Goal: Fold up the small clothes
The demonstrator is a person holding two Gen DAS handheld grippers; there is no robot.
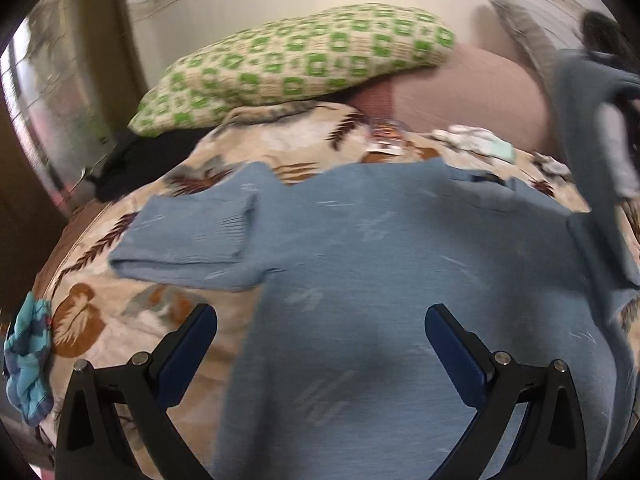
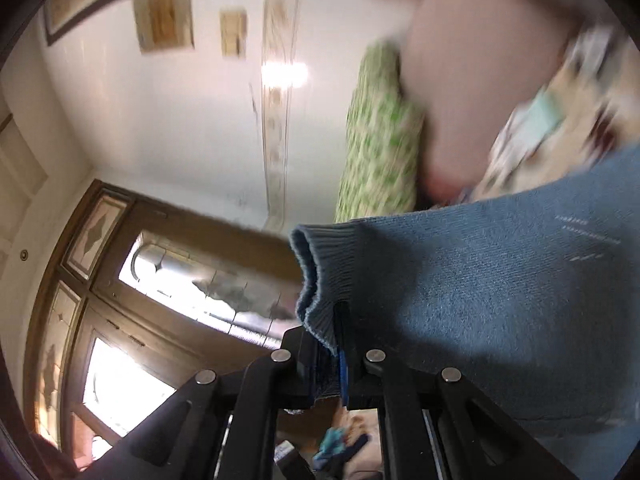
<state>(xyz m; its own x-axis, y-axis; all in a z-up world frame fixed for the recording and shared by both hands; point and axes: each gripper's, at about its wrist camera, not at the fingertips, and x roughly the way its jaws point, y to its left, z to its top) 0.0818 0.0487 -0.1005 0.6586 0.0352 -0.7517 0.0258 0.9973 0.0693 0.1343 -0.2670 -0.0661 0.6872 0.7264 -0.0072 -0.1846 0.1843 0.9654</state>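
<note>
A small blue knit sweater (image 1: 380, 240) lies flat on a leaf-patterned bedspread (image 1: 120, 312). Its left sleeve (image 1: 192, 236) is folded inward across itself. My left gripper (image 1: 320, 320) is open and empty, just above the sweater's lower body. My right gripper (image 2: 338, 320) is shut on the ribbed cuff (image 2: 316, 280) of the right sleeve (image 2: 500, 300) and holds it lifted off the bed; the raised sleeve also shows at the right edge of the left wrist view (image 1: 588, 140).
A green-and-cream patterned pillow (image 1: 296, 64) and a pink pillow (image 1: 460, 88) lie at the head of the bed. A turquoise cloth (image 1: 28, 356) sits at the bed's left edge. Small white clothes (image 1: 472, 136) lie behind the sweater. A dark garment (image 1: 136, 164) lies left.
</note>
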